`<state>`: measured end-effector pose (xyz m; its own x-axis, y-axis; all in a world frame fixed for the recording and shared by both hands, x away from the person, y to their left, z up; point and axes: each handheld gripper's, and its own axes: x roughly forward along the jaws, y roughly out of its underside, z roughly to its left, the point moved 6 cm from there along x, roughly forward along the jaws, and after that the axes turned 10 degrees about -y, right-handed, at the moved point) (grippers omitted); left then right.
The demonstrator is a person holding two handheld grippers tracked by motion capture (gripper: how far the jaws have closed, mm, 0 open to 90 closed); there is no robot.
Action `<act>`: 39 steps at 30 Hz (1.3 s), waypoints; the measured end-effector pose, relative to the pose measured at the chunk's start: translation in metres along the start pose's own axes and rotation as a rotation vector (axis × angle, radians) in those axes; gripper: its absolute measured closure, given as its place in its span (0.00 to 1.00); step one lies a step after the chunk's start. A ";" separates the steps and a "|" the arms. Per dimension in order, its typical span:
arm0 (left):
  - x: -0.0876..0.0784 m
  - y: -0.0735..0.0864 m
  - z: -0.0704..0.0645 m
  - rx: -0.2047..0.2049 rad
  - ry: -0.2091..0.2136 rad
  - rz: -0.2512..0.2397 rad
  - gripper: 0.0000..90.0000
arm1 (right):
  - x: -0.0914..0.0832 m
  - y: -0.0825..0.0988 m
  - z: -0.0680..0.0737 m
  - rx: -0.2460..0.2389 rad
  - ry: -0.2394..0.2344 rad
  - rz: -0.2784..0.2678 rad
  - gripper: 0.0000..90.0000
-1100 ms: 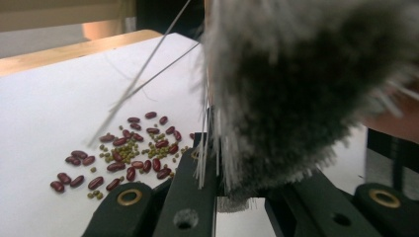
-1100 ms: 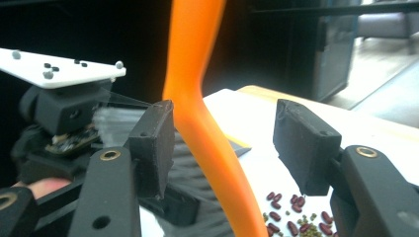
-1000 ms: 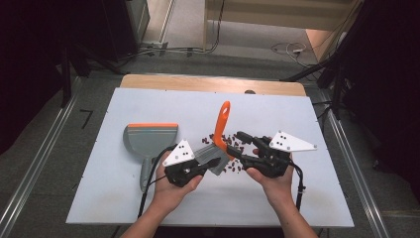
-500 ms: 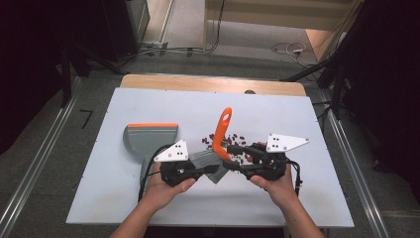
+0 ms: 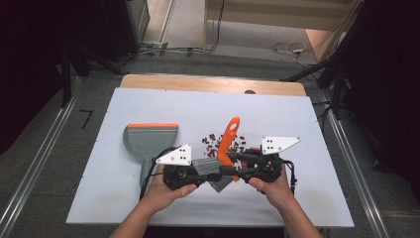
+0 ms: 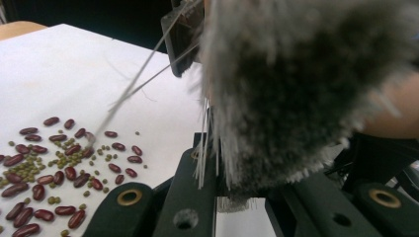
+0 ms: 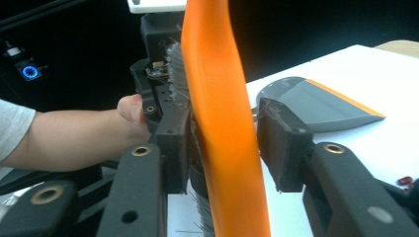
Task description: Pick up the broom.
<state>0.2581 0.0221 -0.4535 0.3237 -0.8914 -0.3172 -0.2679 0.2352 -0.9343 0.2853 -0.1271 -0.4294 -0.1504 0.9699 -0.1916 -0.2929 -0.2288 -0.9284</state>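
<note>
A hand brush with an orange handle (image 5: pixel 229 139) and grey bristles is held in the air between both grippers, handle slanting up and away. My left gripper (image 5: pixel 204 173) points right and is shut on the bristle head (image 6: pixel 296 98), with tufts hanging between its jaws (image 6: pixel 241 168). My right gripper (image 5: pixel 236 167) points left and is shut on the orange handle (image 7: pixel 222 123) near its bend; the handle lies against one pad and about touches the other. Red beans and small green ones (image 5: pixel 214 144) lie scattered on the white table just beyond the grippers (image 6: pixel 49 168).
A grey dustpan with an orange edge (image 5: pixel 148 138) lies flat to the left of the grippers, its handle toward the near edge (image 7: pixel 321 103). The white table top (image 5: pixel 297 114) has a wooden strip at its far edge. Dark floor and rails surround it.
Both hands have drawn back toward the near edge of the table, and the brush has come with them. The grippers now stand closer together, level with each other.
</note>
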 end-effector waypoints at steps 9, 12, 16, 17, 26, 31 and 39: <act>0.000 0.001 0.000 0.003 0.018 0.001 0.93 | 0.001 0.002 0.003 -0.023 0.004 0.012 0.76; -0.001 -0.001 0.000 0.003 -0.005 -0.011 0.89 | 0.002 0.001 0.004 -0.028 0.014 0.012 0.76; -0.004 -0.001 0.004 -0.015 -0.063 -0.032 0.73 | 0.000 -0.001 0.004 -0.022 0.043 0.012 0.76; -0.005 0.000 0.005 -0.018 -0.073 -0.033 0.65 | -0.002 -0.002 0.003 -0.015 0.061 0.009 0.76; -0.019 0.002 0.019 -0.052 -0.232 -0.053 0.27 | -0.014 -0.003 -0.007 0.001 0.173 -0.002 0.76; -0.028 0.003 0.025 -0.087 -0.275 -0.067 0.15 | -0.023 -0.003 -0.014 0.020 0.268 -0.006 0.76; -0.040 0.008 0.036 -0.121 -0.300 -0.083 0.04 | -0.038 -0.003 -0.023 0.038 0.396 -0.005 0.76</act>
<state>0.2753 0.0737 -0.4536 0.5969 -0.7475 -0.2914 -0.3292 0.1031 -0.9386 0.3136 -0.1613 -0.4268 0.2243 0.9267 -0.3016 -0.3289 -0.2193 -0.9186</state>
